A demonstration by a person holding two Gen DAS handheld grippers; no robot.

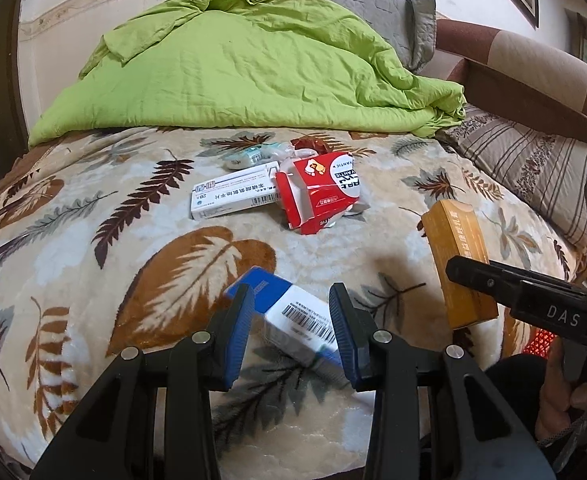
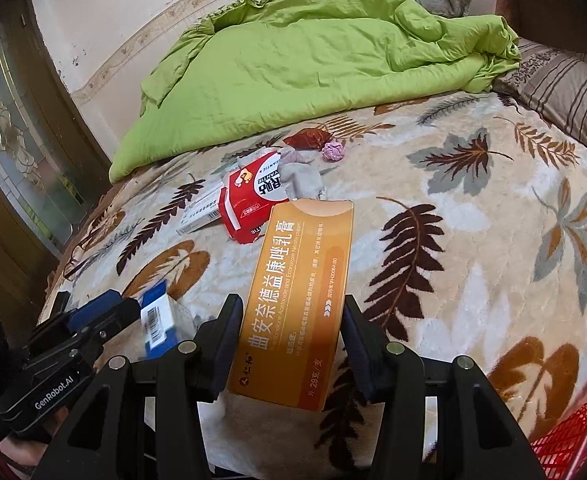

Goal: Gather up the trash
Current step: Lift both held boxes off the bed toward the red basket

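My left gripper [image 1: 289,300] is shut on a blue and white box [image 1: 293,316] low over the leaf-patterned blanket [image 1: 133,220]; the right wrist view shows this gripper [image 2: 133,308] at lower left. The right gripper [image 2: 289,312] is shut on a long orange ointment box [image 2: 301,292], held off the bed and pointing forward. In the left wrist view that orange box [image 1: 457,264] hangs at the right. Further back lie a white medicine box [image 1: 233,196], a torn red box [image 1: 321,192], a teal wrapper [image 1: 249,156], a dark red wrapper [image 2: 307,138], a pink paper ball [image 2: 333,151] and a grey cloth scrap [image 2: 301,180].
A green quilt [image 1: 233,68] is heaped at the back of the bed, with a grey pillow [image 1: 365,0] behind it and a striped pillow [image 2: 565,88] at the right. A red mesh basket [image 2: 573,432] sits at the lower right. Eyeglasses [image 2: 79,256] lie near the bed's left edge, beside a glazed door [image 2: 13,140].
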